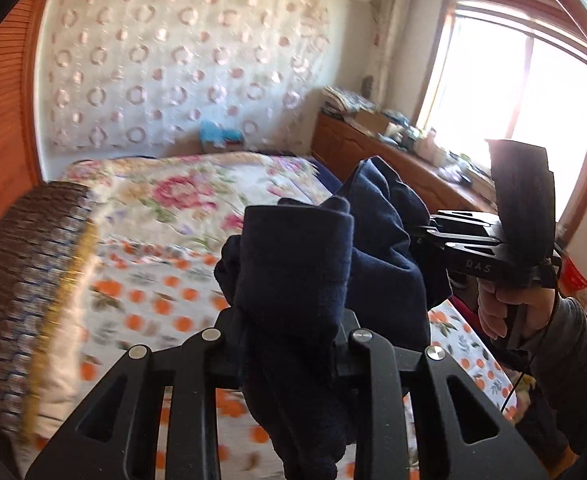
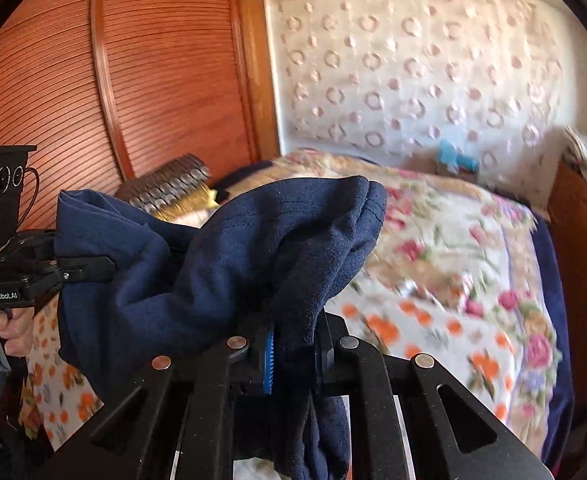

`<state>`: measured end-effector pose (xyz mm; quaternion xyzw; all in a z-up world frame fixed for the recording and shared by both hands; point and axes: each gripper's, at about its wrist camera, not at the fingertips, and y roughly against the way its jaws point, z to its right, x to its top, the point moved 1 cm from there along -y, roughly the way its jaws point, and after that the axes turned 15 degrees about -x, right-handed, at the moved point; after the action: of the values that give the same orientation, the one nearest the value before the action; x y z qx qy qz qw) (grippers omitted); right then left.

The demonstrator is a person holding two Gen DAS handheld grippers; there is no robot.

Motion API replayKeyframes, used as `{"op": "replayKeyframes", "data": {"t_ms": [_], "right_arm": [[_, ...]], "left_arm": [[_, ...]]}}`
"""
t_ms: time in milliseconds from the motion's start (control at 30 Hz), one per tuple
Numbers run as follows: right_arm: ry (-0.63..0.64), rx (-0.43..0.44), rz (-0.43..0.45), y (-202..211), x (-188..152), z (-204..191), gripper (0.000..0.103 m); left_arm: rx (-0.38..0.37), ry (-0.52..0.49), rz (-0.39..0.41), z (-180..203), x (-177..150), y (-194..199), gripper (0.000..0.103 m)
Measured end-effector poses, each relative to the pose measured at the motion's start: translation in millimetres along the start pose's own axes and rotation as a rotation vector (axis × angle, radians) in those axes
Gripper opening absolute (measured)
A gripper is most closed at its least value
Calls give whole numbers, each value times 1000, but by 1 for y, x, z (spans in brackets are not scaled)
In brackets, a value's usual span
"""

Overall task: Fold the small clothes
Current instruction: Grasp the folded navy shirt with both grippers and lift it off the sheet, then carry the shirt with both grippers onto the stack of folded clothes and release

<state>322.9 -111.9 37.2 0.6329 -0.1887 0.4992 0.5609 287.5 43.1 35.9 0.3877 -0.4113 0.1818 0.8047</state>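
Note:
A dark navy garment (image 1: 293, 272) hangs in the air above the bed, held between both grippers. My left gripper (image 1: 289, 328) is shut on one bunched end of it; cloth drapes over its jaws and hides the fingertips. My right gripper (image 2: 293, 340) is shut on the other end of the navy garment (image 2: 221, 256), with a fold sticking up over the fingers. In the left wrist view the right gripper (image 1: 433, 232) comes in from the right. In the right wrist view the left gripper (image 2: 93, 268) comes in from the left, clamped on the cloth.
Below lies a bed with a floral quilt (image 1: 181, 196) and an orange-print sheet (image 1: 153, 300). A brown woven pillow (image 1: 25, 280) sits at the left. A wooden wardrobe (image 2: 153, 80), a cluttered wooden dresser (image 1: 373, 148) and a bright window (image 1: 513, 100) surround the bed.

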Motion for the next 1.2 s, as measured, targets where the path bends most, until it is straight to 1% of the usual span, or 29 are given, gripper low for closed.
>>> {"op": "replayKeyframes", "data": {"t_ms": [167, 300, 367, 500, 600, 700, 767, 967, 1033, 1133, 1200], "right_arm": [[56, 44, 47, -32, 40, -36, 14], [105, 70, 77, -69, 68, -56, 14], [129, 79, 91, -80, 82, -69, 14], [168, 101, 112, -103, 98, -87, 14], [193, 110, 114, -123, 112, -100, 14], [229, 120, 123, -145, 127, -120, 14], [234, 128, 127, -156, 131, -127, 14], [240, 172, 103, -199, 146, -148, 14], [244, 192, 85, -218, 153, -155, 14], [271, 209, 57, -249, 162, -172, 14], [281, 182, 49, -269, 164, -185, 15]], "left_arm": [[73, 12, 57, -39, 12, 42, 29], [122, 20, 100, -67, 19, 68, 29], [145, 25, 119, -80, 21, 78, 29], [181, 42, 155, -106, 24, 94, 29], [212, 64, 178, -126, 24, 102, 29], [246, 94, 200, -145, 20, 109, 29], [270, 118, 220, -159, 18, 114, 29], [323, 177, 278, -191, 4, 129, 29], [338, 203, 285, -203, -2, 130, 29], [375, 266, 272, -227, -18, 128, 29], [390, 306, 272, -241, -30, 129, 29]]}}
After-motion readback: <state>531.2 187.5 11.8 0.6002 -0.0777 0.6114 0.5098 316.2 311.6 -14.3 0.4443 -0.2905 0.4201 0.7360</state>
